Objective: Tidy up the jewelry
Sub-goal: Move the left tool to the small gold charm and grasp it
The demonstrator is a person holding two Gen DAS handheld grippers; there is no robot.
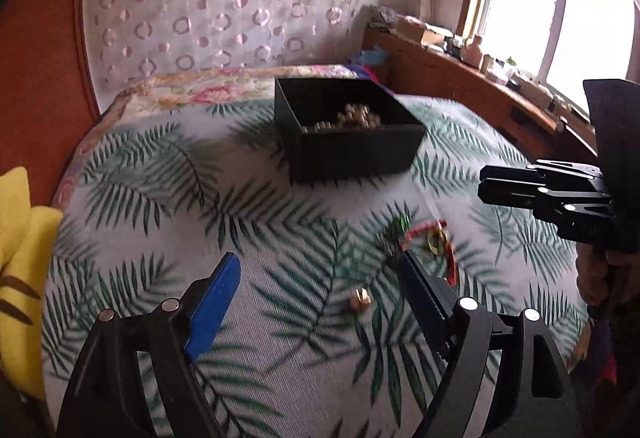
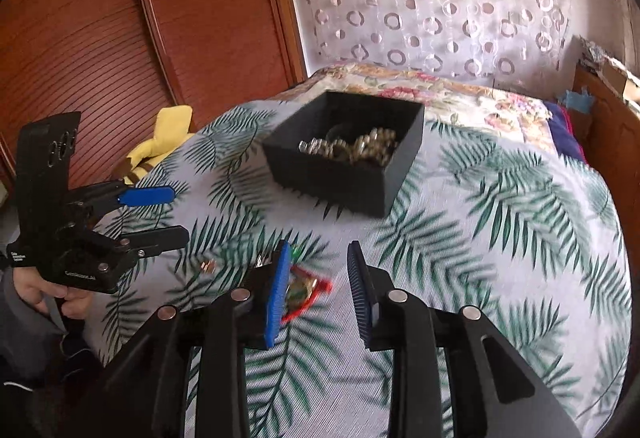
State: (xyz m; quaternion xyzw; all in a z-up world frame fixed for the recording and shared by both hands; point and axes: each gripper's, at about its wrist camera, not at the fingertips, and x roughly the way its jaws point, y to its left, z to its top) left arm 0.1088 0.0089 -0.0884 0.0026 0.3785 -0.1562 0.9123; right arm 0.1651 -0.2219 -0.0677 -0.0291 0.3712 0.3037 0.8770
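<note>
Because loose jewelry lies on the bed (image 1: 280, 238), my left gripper (image 1: 320, 290) hovers fingers wide over a gold piece (image 1: 361, 300) | right gripper (image 2: 320, 286) fingers wide above red piece (image 2: 308, 290) | black box (image 2: 344, 153) beyond already holds chains.

Open black box (image 2: 344, 173) holds beaded jewelry (image 2: 352, 147); red piece (image 2: 306, 290), blurred, gold bead (image 1: 361, 300) outside.

At the lower left of the right wrist view, the left gripper (image 2: 176, 213) carries small white lettering too blurred to read.
</note>
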